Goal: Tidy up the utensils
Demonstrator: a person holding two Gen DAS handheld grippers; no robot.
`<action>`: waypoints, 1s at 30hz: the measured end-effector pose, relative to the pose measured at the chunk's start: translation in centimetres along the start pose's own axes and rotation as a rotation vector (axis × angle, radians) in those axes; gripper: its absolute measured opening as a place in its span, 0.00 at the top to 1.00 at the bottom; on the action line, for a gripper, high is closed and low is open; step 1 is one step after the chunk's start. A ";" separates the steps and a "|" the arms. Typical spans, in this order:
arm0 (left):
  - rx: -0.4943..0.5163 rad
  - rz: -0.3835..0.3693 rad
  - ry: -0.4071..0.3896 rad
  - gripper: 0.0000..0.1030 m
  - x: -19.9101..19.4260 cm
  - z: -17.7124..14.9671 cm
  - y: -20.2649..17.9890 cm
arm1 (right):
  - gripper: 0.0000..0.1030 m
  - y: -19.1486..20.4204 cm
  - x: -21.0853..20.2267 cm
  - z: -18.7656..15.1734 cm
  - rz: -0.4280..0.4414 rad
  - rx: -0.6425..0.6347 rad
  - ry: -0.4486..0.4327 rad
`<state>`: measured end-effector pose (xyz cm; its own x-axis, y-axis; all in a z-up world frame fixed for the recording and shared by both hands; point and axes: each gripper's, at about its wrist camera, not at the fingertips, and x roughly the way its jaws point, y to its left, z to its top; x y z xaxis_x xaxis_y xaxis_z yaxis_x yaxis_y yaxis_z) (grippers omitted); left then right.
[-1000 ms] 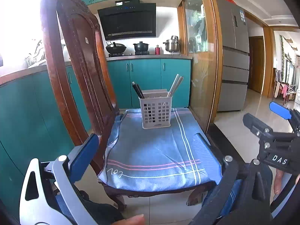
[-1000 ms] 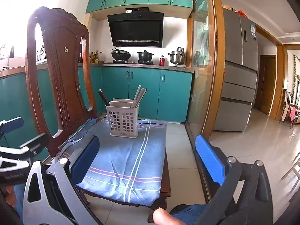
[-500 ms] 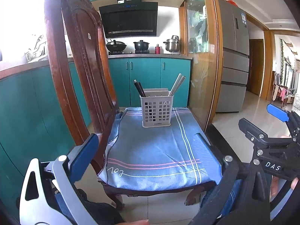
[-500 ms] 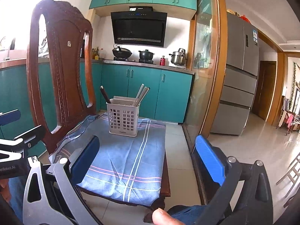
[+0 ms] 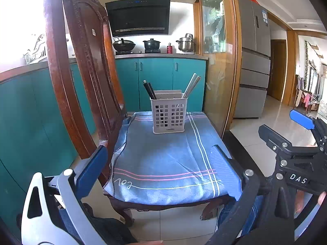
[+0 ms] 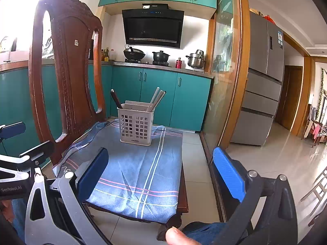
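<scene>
A white perforated utensil basket (image 5: 169,115) stands at the far end of a chair seat covered by a blue striped cloth (image 5: 167,159). Dark chopsticks (image 5: 149,89) lean in its left side, pale chopsticks (image 5: 191,85) in its right. It also shows in the right wrist view (image 6: 136,125) with dark chopsticks (image 6: 116,100) and pale chopsticks (image 6: 156,100). My left gripper (image 5: 161,163) is open and empty near the seat's front edge. My right gripper (image 6: 161,167) is open and empty, over the cloth's (image 6: 139,169) front right.
The carved wooden chair back (image 5: 81,71) rises at the left (image 6: 67,71). Teal cabinets (image 5: 159,81) with pots stand behind, a glass sliding door (image 5: 216,61) and a fridge (image 5: 253,61) to the right. Tiled floor (image 6: 265,163) lies to the right.
Both grippers have tilted slightly, so the basket and chair sit a little lower and closer in view. Both stay open and empty.
</scene>
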<state>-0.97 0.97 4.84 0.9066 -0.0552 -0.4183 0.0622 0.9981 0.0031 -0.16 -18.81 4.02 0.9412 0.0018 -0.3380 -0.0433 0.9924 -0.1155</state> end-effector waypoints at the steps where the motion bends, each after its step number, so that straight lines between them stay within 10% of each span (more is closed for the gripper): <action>1: 0.000 0.000 0.002 0.03 0.1 0.0 0.0 | 0.03 0.0 0.1 0.0 0.000 0.002 0.001; 30: 0.005 -0.006 0.032 0.03 1.0 -0.9 -0.2 | 0.03 0.3 1.2 -0.6 -0.006 0.011 0.033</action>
<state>-0.42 0.72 3.59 0.8924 -0.0599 -0.4472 0.0694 0.9976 0.0048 0.79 -18.59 2.98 0.9299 -0.0084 -0.3678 -0.0333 0.9937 -0.1070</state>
